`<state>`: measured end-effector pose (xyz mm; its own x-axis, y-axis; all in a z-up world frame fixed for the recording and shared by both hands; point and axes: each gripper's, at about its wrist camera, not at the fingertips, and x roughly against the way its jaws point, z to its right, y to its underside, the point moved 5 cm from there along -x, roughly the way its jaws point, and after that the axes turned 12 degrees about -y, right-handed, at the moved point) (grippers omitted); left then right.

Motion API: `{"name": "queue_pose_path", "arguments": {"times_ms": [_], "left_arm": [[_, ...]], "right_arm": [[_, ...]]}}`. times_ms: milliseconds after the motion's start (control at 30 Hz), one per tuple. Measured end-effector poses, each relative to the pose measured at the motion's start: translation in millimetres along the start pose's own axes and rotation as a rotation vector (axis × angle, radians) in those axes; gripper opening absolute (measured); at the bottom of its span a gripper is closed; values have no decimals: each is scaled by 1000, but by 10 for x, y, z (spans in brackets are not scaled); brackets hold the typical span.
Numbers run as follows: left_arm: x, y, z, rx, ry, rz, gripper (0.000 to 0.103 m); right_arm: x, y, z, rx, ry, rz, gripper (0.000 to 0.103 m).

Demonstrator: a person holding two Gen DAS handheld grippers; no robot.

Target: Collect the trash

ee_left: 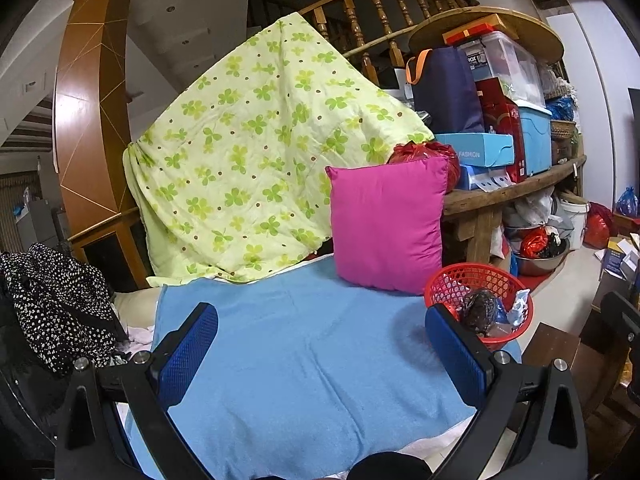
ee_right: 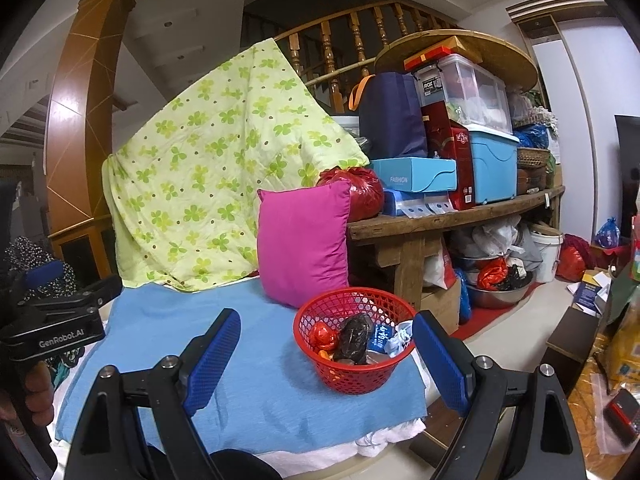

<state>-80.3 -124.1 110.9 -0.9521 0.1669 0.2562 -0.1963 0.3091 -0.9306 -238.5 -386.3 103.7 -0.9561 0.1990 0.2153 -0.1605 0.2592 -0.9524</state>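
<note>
Both tongs, my left tongs [ee_left: 320,356] and right tongs [ee_right: 326,356], gape empty above the blue towel [ee_right: 240,360]. Collected trash [ee_right: 354,338] sits inside the red basket [ee_right: 352,376]. Next: locate remaining litter.

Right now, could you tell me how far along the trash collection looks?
Several wrappers already sit in the red basket. Nothing is in hand: the left hand-held gripper and right hand-held gripper are both open. No loose trash shows on the blue towel.
</note>
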Motion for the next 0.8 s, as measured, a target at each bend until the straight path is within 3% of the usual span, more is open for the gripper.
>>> {"name": "queue_pose_path", "arguments": {"times_ms": [800], "left_arm": [[1, 45, -23, 13, -2, -10, 103]], "right_arm": [[-13, 27, -15, 11, 5, 1, 90]]}}
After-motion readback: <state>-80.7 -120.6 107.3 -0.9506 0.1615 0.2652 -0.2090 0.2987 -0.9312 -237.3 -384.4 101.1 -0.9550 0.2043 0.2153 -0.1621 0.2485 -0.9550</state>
